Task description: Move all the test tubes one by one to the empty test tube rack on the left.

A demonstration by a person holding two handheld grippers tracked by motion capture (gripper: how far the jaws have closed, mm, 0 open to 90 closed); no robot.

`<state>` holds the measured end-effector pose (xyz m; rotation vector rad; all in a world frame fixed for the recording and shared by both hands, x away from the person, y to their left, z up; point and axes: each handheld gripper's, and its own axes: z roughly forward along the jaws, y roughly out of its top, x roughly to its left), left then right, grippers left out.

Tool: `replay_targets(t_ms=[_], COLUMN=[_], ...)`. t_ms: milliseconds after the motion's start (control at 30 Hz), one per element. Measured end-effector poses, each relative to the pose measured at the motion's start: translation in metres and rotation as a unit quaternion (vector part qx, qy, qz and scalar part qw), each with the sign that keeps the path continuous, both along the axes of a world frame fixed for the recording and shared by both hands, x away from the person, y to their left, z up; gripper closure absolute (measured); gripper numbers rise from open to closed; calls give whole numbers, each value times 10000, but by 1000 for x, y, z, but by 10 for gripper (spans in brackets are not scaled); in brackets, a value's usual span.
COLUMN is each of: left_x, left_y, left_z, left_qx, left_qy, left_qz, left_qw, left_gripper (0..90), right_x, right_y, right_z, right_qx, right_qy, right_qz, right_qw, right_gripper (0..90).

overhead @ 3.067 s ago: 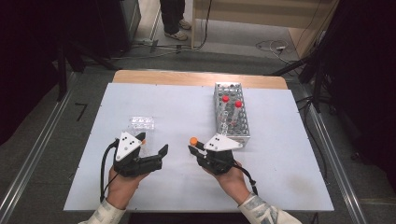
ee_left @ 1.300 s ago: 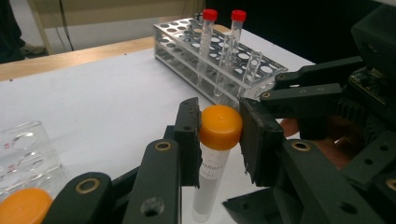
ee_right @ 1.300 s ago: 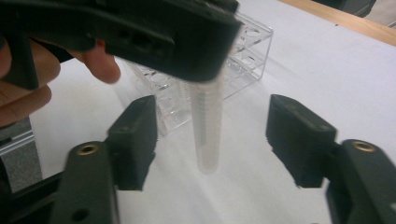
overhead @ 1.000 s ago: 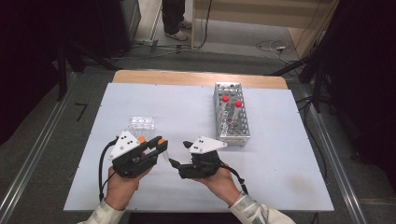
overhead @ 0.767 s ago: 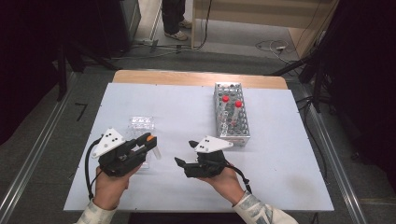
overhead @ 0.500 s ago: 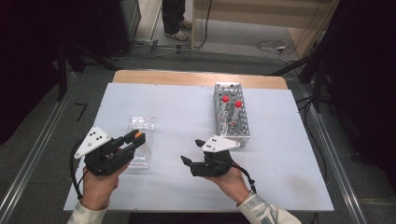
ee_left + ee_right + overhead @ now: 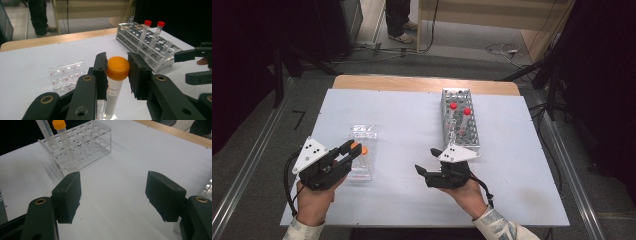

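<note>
desk (image 7: 412, 120): pale, flat surface carrying everything; there is plenty of bare room between the two racks, so any shift of the tube can go across open space.
metal rack (image 7: 460, 121): stands at the far right of the desk with two red-capped tubes (image 7: 147, 23) upright in it; well apart from the left claw, so judged not the nearest seat for the tube.
clear rack (image 7: 361, 159): small see-through plate of wells just under and beyond the left claw's tips; light plastic, likely to slide if nudged sideways.
right claw (image 7: 424, 172): jaws stand wide apart with nothing between them, hovering over bare desk near the metal rack's near end; it is free to steady the clear rack if needed.
left claw (image 7: 348, 151): jaws clamped on the tube just under its cap, one pad on each side.
orange-capped tube (image 7: 113, 88): upright in the left claw over the near edge of the clear rack; its bottom tip looks close to the rack or desk, contact cannot be told.
step in hand: judged to be seating the tube in a well of the clear rack.
doing it well: keep the tube vertical, line its tip over one well before lowering, go down straight and slow, and part the jaws only once it stands by itself.
risk: a tilted entry could catch the rim and tip or push the light rack.
</note>
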<state>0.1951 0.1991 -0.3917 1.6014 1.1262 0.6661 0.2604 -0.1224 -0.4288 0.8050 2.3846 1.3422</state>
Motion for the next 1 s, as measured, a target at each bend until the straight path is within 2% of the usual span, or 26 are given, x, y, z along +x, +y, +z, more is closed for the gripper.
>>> replay_targets(t_ms=[367, 533, 833, 1000], left_x=[3, 3, 4, 4], left_y=[-8, -10, -11, -10], left_z=[-18, -26, -33, -32], left_qx=[267, 340, 386, 303], left_qy=[97, 220, 381, 394], left_qz=[119, 248, 292, 280], left_qw=[9995, 9989, 9981, 9984], left_gripper=[699, 698, 689, 616], right_x=[0, 0, 0, 0], right_y=[0, -1, -1, -2], right_z=[-1, -1, -2, -1], right_qx=[-27, -24, -39, -27], right_qy=[6, 21, 18, 20], right_qz=[-7, -24, -23, -58], right_qw=[10000, 10000, 10000, 10000], right_gripper=[281, 282, 283, 285])
